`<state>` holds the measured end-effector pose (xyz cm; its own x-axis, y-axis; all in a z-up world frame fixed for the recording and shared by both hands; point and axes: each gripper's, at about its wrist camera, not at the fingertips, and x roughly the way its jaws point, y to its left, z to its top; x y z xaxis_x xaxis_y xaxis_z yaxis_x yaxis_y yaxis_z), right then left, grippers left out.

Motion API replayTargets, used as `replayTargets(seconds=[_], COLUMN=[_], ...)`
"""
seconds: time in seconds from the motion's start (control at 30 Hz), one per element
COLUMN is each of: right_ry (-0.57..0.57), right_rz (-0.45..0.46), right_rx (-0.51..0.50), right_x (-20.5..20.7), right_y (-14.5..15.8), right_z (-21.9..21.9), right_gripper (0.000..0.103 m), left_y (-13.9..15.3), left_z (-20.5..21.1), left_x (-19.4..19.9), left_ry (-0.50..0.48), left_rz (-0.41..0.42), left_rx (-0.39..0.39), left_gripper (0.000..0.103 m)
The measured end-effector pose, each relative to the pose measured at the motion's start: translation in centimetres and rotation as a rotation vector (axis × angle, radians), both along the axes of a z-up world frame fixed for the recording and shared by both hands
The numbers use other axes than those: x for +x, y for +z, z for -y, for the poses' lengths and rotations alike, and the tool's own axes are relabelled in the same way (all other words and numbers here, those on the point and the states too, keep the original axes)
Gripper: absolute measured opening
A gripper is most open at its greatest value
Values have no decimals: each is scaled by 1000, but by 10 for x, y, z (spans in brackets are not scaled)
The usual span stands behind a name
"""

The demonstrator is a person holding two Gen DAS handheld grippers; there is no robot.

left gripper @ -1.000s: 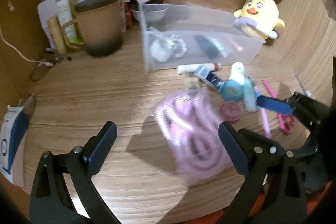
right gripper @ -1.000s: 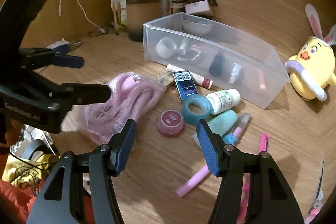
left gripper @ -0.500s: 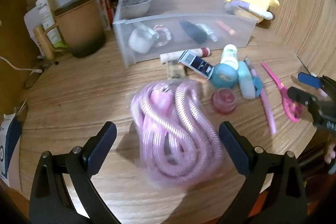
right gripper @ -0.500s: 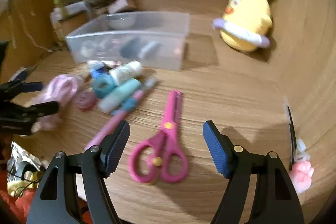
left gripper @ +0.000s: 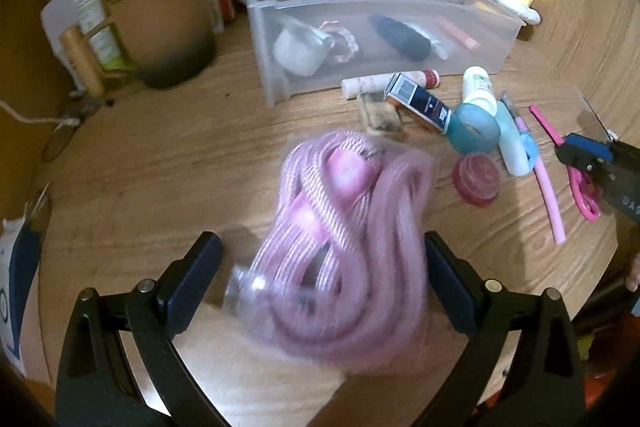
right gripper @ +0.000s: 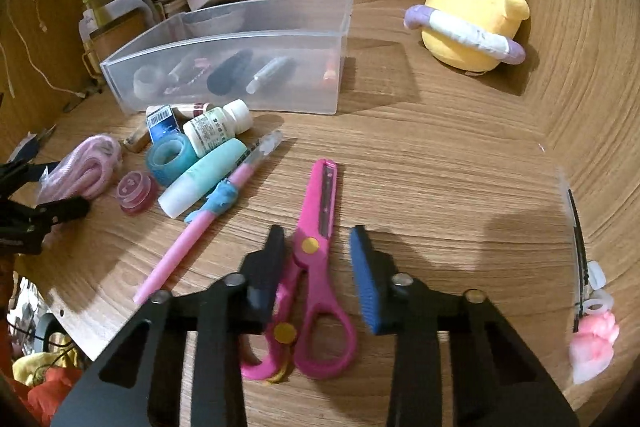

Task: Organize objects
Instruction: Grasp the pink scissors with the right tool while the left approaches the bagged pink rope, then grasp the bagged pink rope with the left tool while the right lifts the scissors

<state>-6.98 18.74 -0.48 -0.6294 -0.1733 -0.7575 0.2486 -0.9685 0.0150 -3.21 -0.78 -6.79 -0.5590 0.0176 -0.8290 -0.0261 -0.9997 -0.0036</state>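
Note:
A bagged coil of pink cord (left gripper: pixel 344 239) lies on the wooden table between the fingers of my left gripper (left gripper: pixel 322 259), which is open around it; the cord also shows in the right wrist view (right gripper: pixel 82 167). My right gripper (right gripper: pixel 318 251) is open, its fingers on either side of the pink scissors (right gripper: pixel 316 251), near the pivot. A clear plastic bin (left gripper: pixel 380 27) holding small items stands at the back. It also shows in the right wrist view (right gripper: pixel 240 55).
Beside the bin lie a white bottle (right gripper: pixel 218 129), teal tape roll (right gripper: pixel 170 157), mint tube (right gripper: pixel 204 175), pink pen (right gripper: pixel 192 235), red round case (right gripper: pixel 136 189) and blue box (right gripper: pixel 162 123). A yellow plush chick (right gripper: pixel 474 15) sits far right. A hair clip (right gripper: pixel 580 267) lies right. A brown mug (left gripper: pixel 160 27) stands at the back left.
My left gripper has moved in over the pink cord, which now sits between its fingers. My right gripper swung right to the pink scissors, came down over them and narrowed.

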Motion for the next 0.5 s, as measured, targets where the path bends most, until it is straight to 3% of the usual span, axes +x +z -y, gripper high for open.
replayTargets(seconds=[0.1,0.23,0.5], right_ry=[-4,-21,-48], right_rz=[-8,-12,-87], right_rx=[-11,-44,-107], right_x=[1,-1,1], right_y=[0,0,23], right_z=[0,-2,-9], right_gripper=[17,17,17], left_y=[-1,4,11], left_z=[0,-4,7], left_x=[-5,0,10], left_ry=[-4,-21,35], left_rz=[-27,-66,-107], left_rx=[13,10,34], left_gripper=[97,67,61])
